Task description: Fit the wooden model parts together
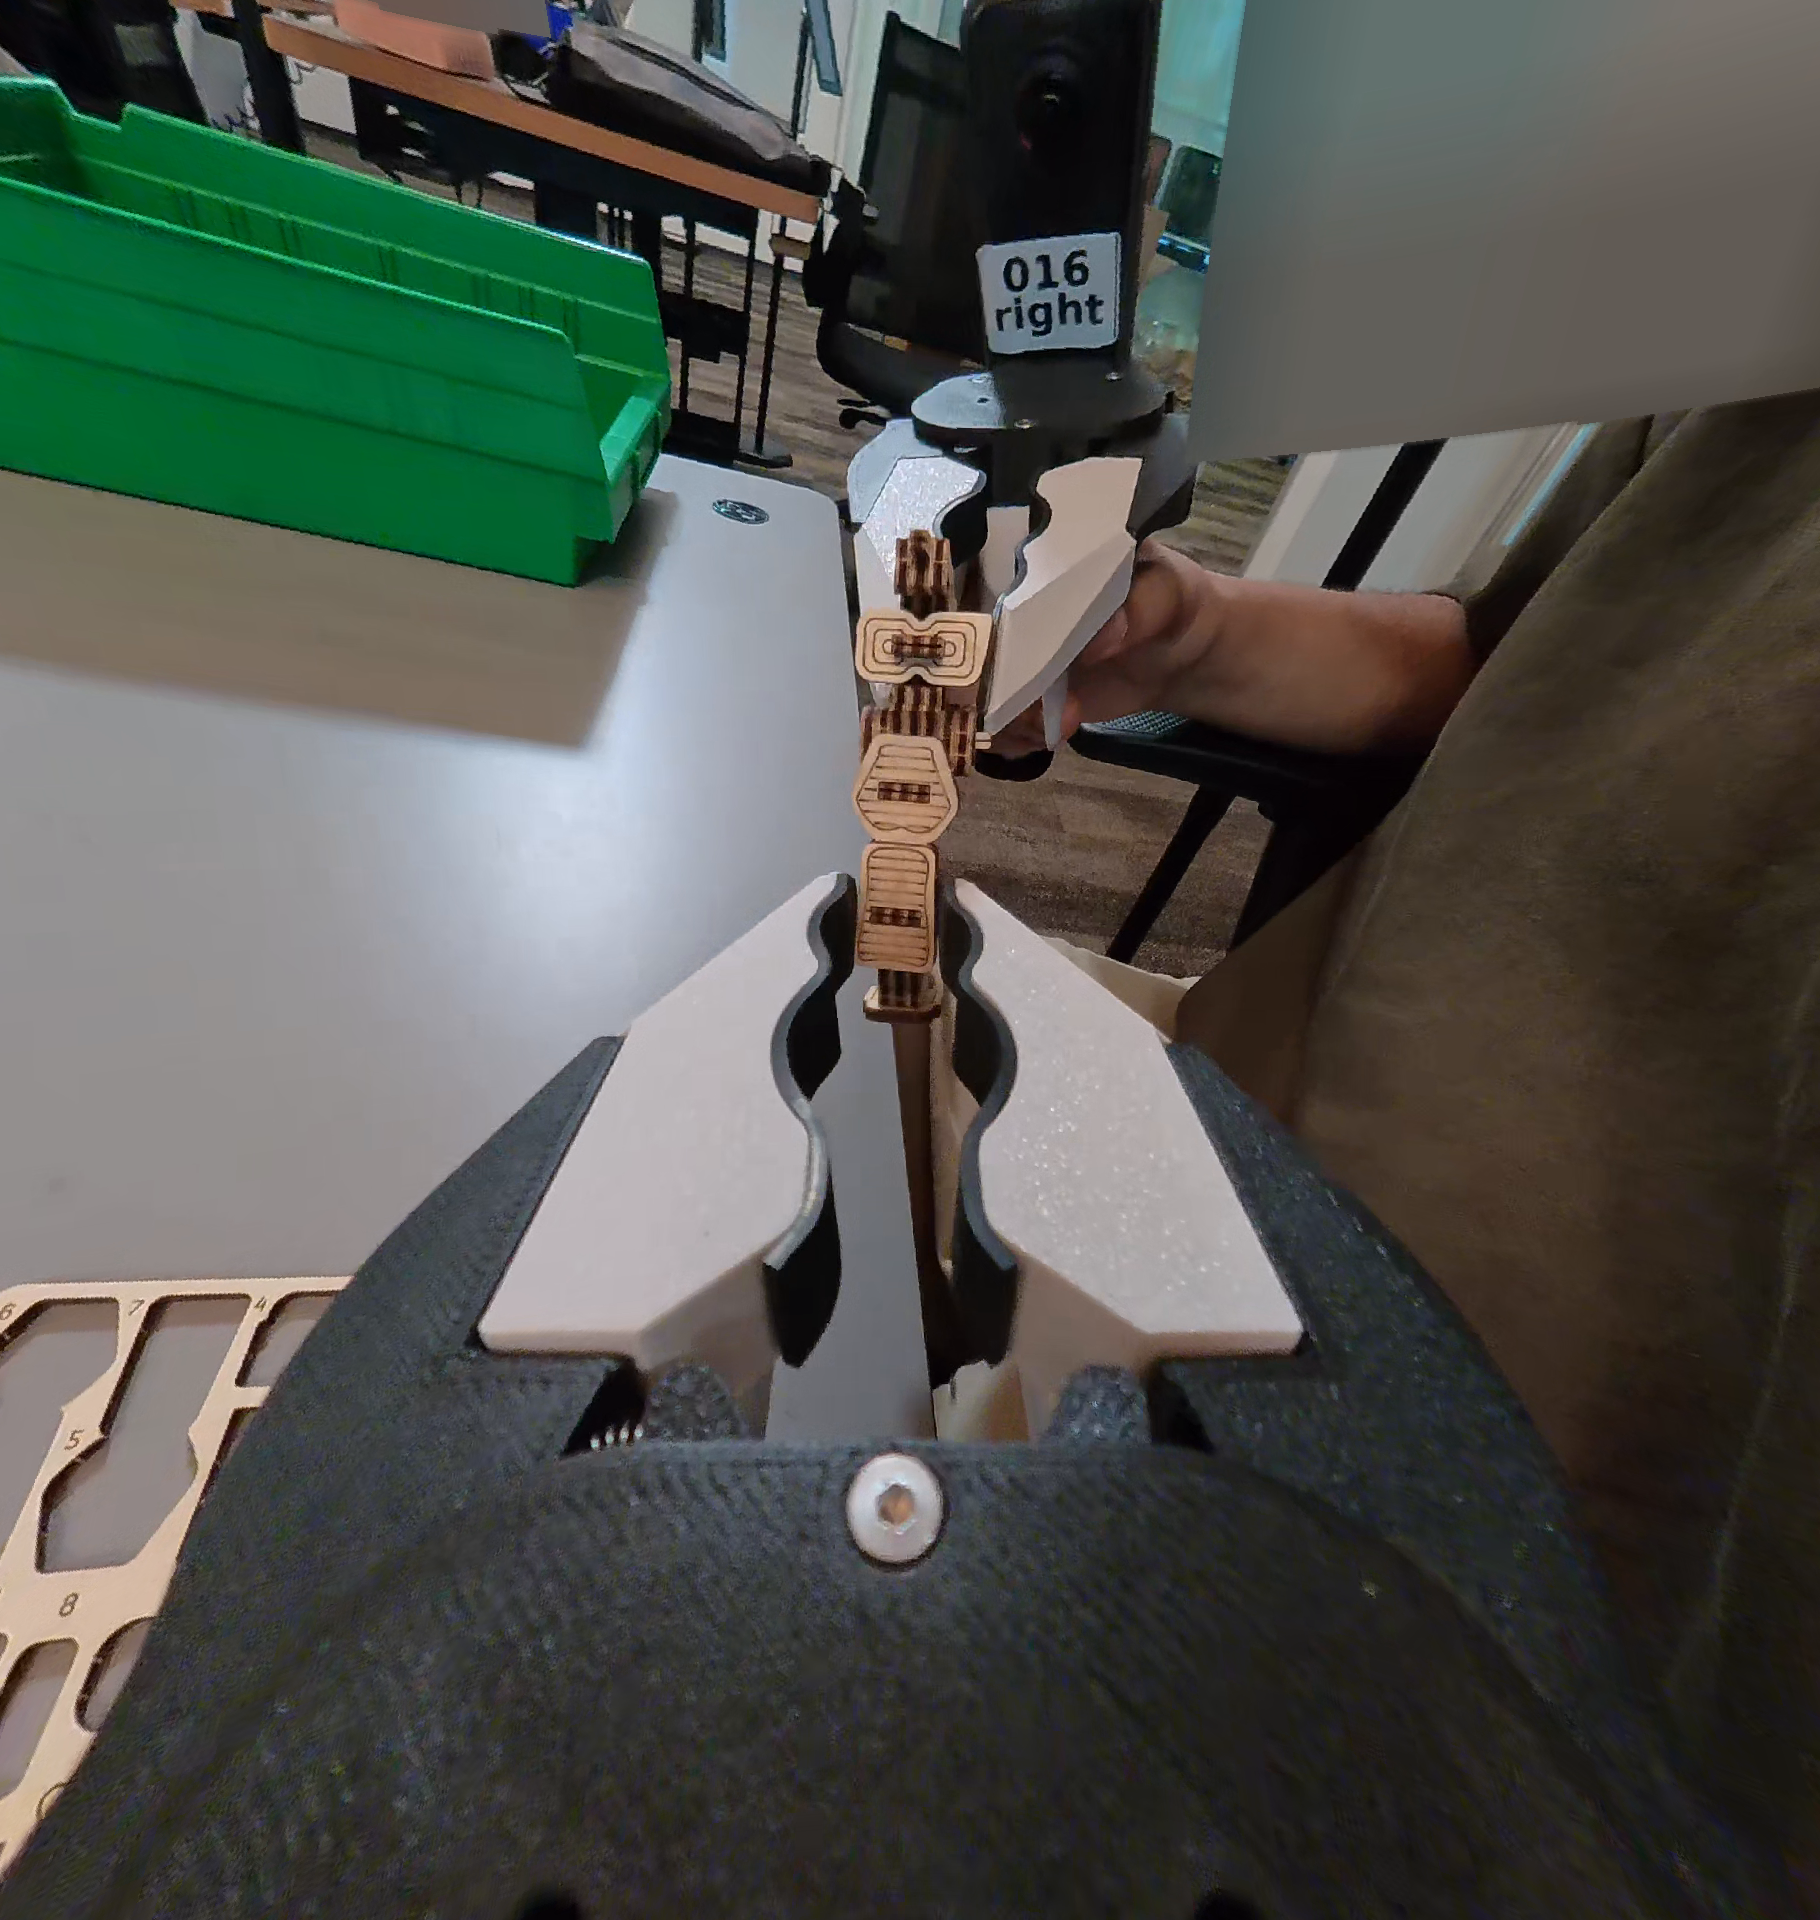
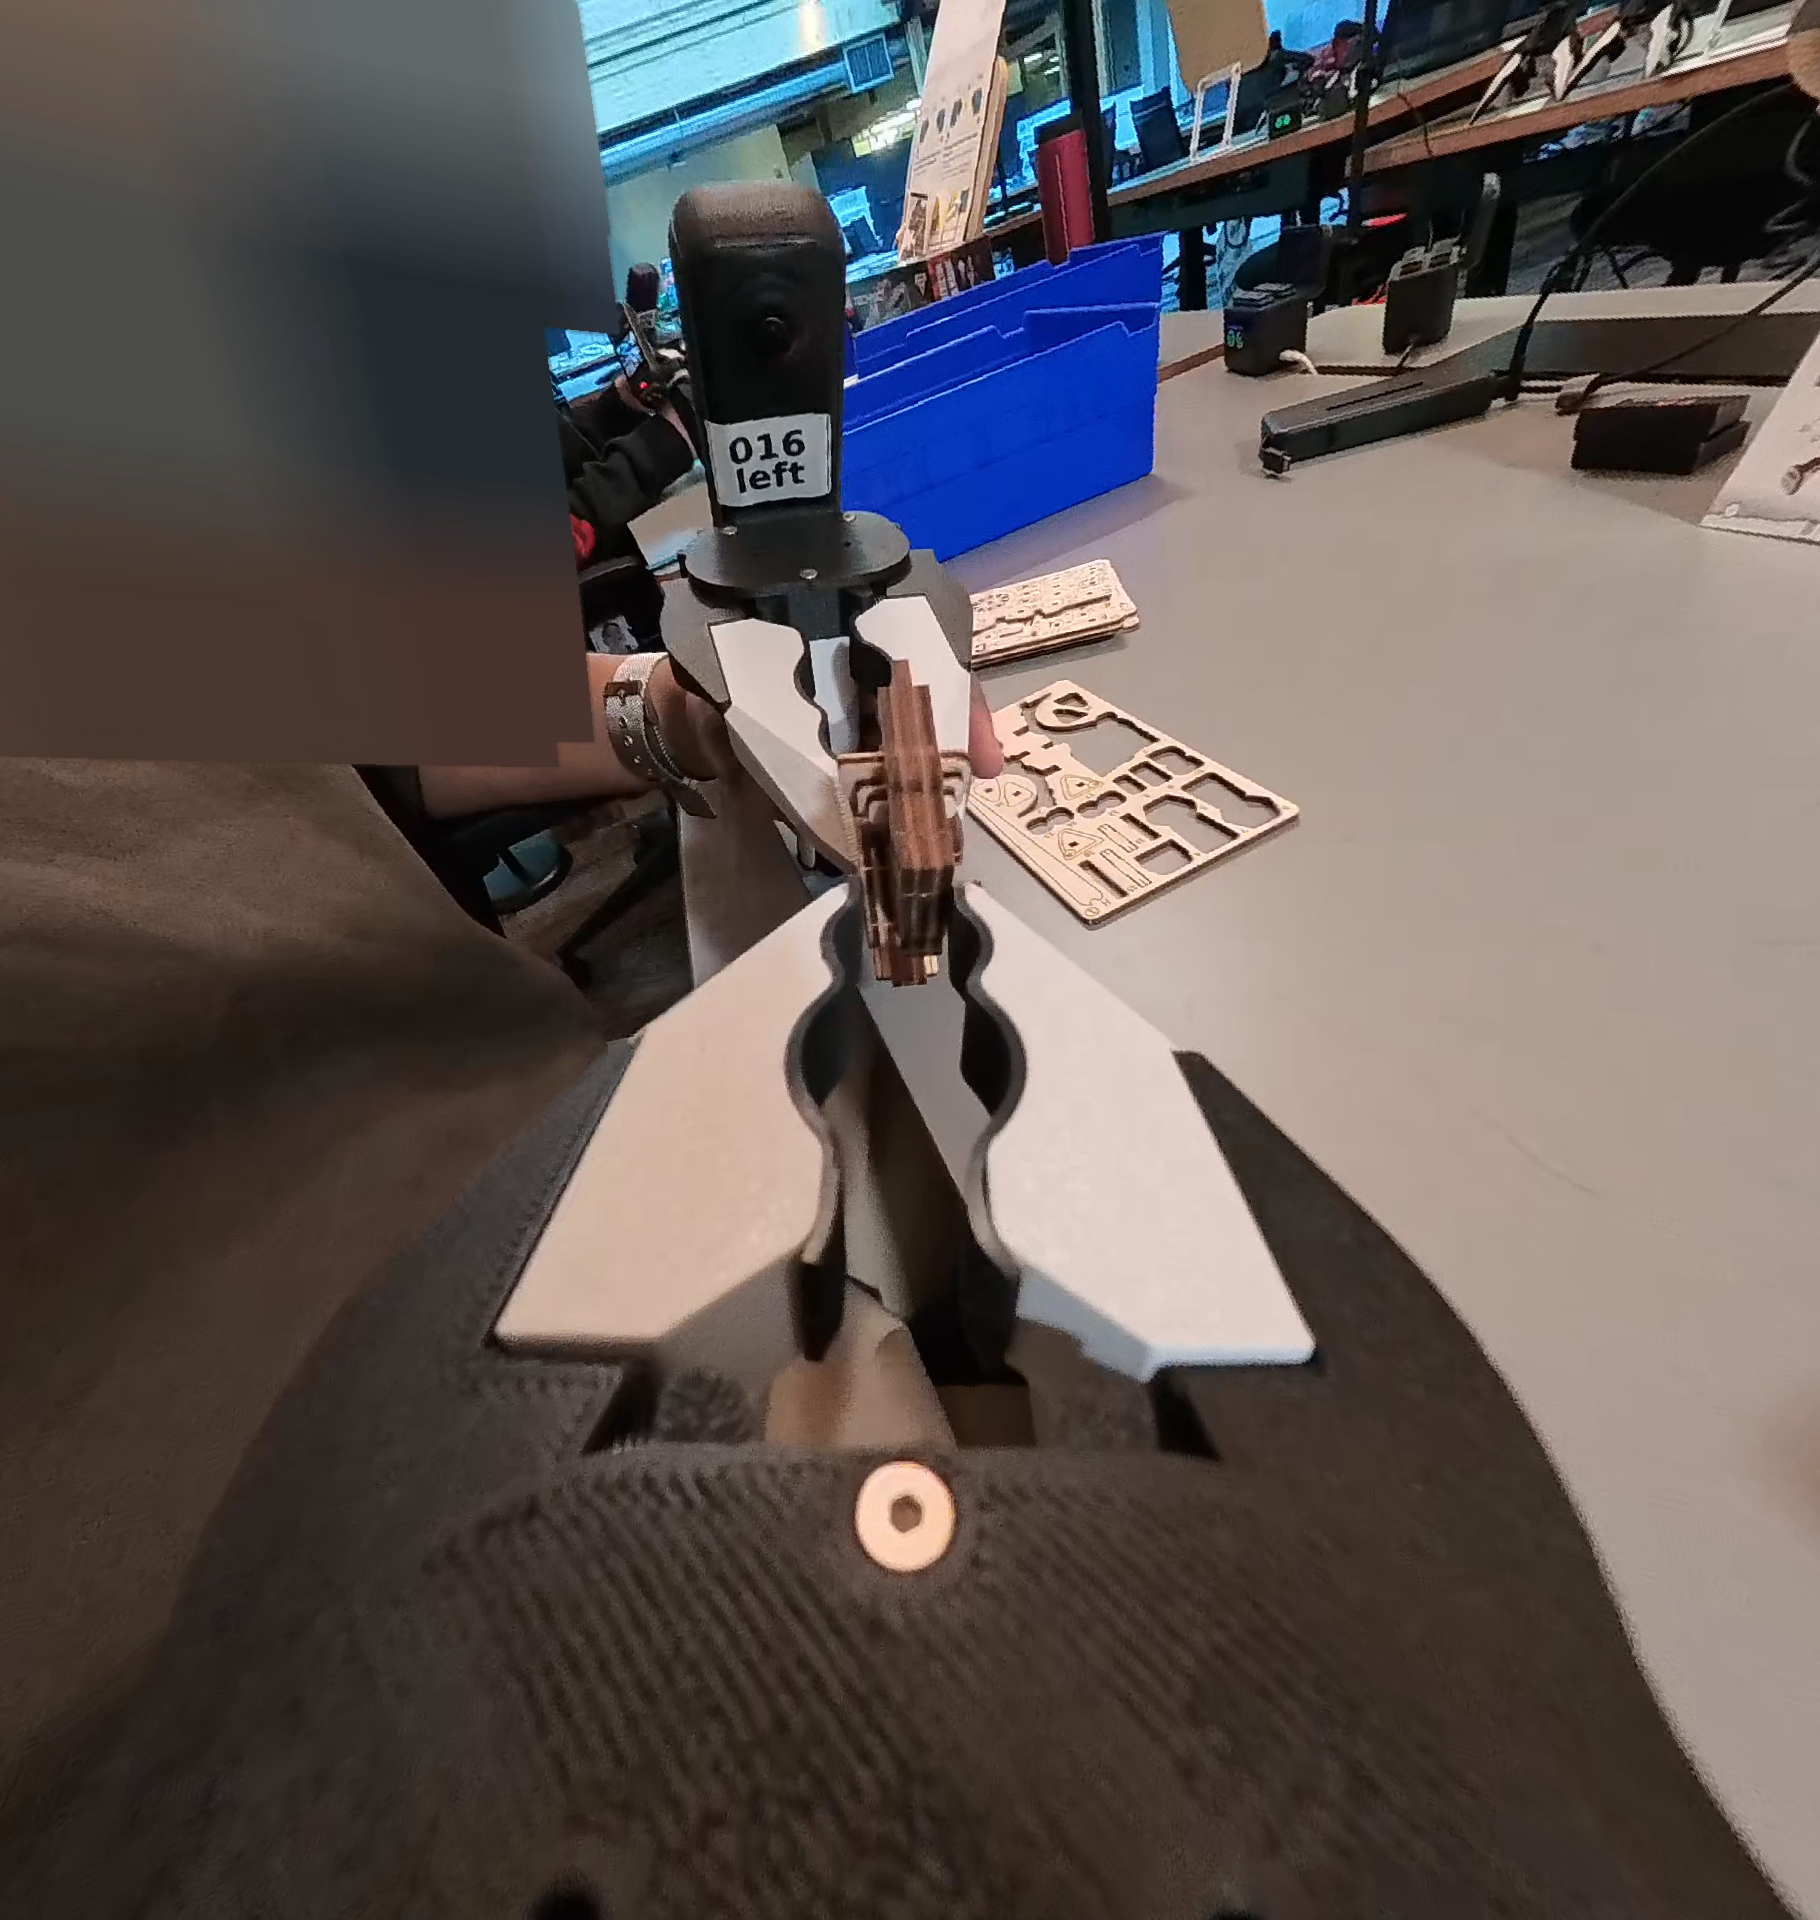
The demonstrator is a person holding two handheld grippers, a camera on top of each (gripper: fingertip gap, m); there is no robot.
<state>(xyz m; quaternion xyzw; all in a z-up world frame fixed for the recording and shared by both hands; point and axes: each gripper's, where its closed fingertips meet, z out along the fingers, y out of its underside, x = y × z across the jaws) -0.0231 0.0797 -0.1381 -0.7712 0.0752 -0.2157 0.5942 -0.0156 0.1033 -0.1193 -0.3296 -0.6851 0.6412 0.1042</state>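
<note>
The wooden model (image 1: 906, 790) is pale beige with dark brown burnt edges and thin engraved lines on its small plates, and its stacked layers (image 2: 911, 831) look striped in light and dark brown. The left gripper (image 1: 898, 914) and the right gripper (image 2: 901, 925) both have light grey fingers with black wavy inner faces, on a black textured body with a silver screw. The table (image 1: 314, 935) is plain grey, one bin (image 1: 293, 343) is bright green, another bin (image 2: 999, 416) is strong blue, and the cut-out wooden sheet (image 2: 1134, 810) is pale beige.
</note>
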